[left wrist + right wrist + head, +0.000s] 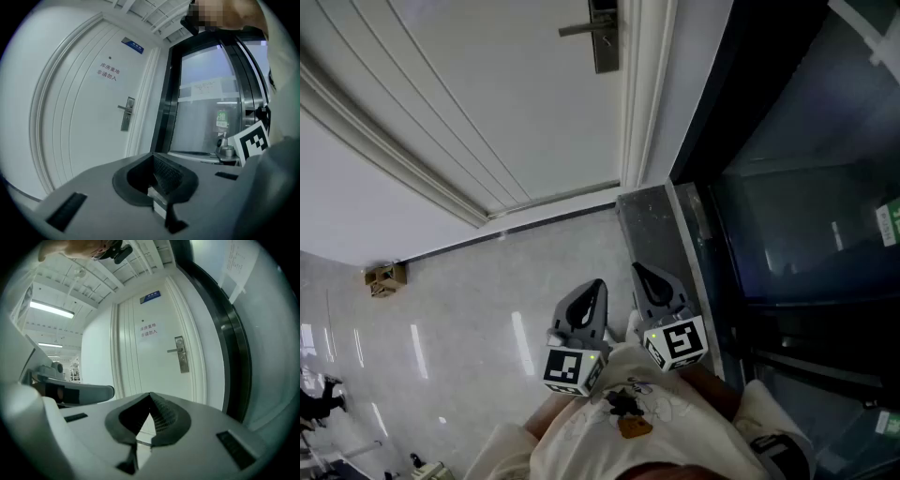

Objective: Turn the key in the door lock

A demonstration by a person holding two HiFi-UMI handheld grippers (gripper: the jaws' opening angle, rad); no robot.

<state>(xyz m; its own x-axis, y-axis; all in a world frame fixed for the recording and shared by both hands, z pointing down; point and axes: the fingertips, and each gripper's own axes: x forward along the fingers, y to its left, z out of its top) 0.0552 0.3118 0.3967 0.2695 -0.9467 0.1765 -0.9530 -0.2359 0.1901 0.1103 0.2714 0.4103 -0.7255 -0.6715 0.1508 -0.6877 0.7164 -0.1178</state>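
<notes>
A white door [487, 103] stands ahead with a metal lock plate [605, 37] and a lever handle [579, 29] pointing left. The lock plate also shows in the left gripper view [126, 115] and the right gripper view [181, 355]. I see no key in any view. My left gripper [592, 287] and right gripper [643, 273] are held side by side close to my body, well back from the door. Both point toward it. The left gripper [153, 157] has its jaws together with nothing between them. The right gripper [150, 398] is shut and empty too.
A dark-framed glass door [806, 216] stands to the right of the white door, with a green sticker [221, 118] on it. A dark stone sill [652, 234] runs along its foot. A small cardboard box [384, 277] lies on the pale floor at the left. Printed signs [108, 71] hang on the door.
</notes>
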